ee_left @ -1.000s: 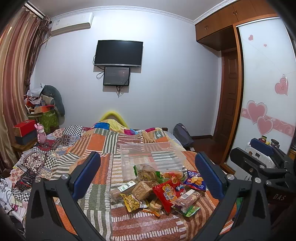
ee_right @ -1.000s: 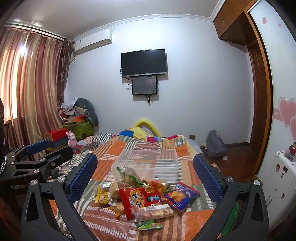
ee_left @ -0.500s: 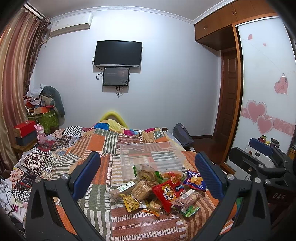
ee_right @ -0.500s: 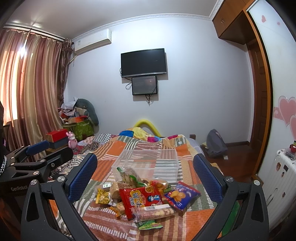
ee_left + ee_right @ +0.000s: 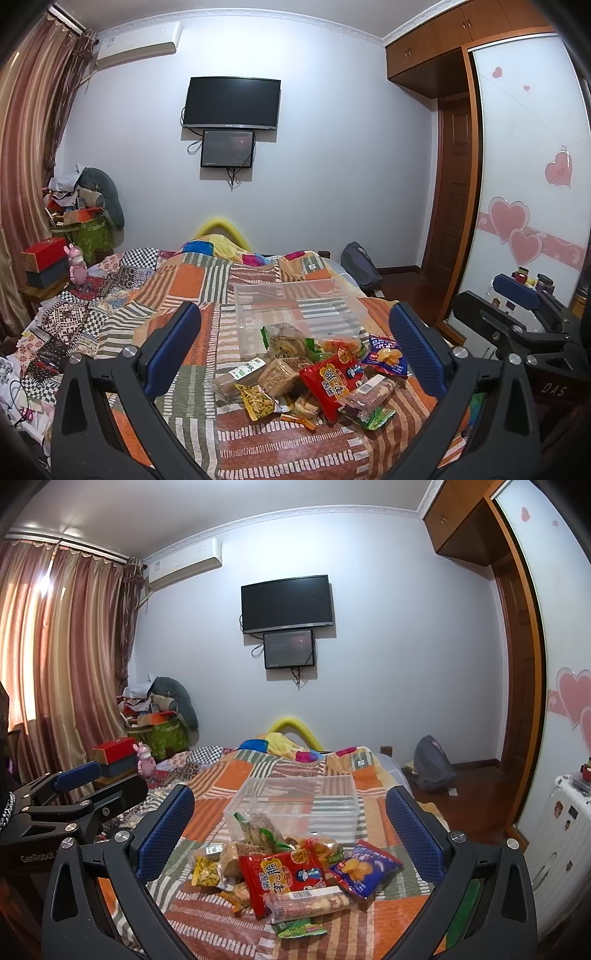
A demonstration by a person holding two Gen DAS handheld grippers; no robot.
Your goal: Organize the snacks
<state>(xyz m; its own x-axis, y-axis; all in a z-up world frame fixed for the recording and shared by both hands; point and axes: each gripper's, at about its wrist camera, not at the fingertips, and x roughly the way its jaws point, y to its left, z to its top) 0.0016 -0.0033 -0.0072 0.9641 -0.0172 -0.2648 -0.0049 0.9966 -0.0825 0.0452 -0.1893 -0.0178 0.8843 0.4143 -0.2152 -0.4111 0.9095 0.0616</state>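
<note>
While almost nothing has shifted over the past second, the left wrist view shows the left gripper (image 5: 295,347) with its blue pads spread wide and empty, hovering above the patchwork quilt (image 5: 184,280), framing the snack pile (image 5: 314,373) just in front of the clear plastic bin (image 5: 295,306). Only a slight drift of the camera is visible; no packet has moved, and the bin looks empty apart from a green-edged bag (image 5: 286,338) leaning on its near wall. From the right wrist view, the right gripper (image 5: 290,830) is likewise wide apart and holds nothing, with the red snack packet (image 5: 282,878) and the blue chip packet (image 5: 364,867) lying in front of the bin (image 5: 295,801). Sorting seems not yet begun; a first pick is probably next.
</note>
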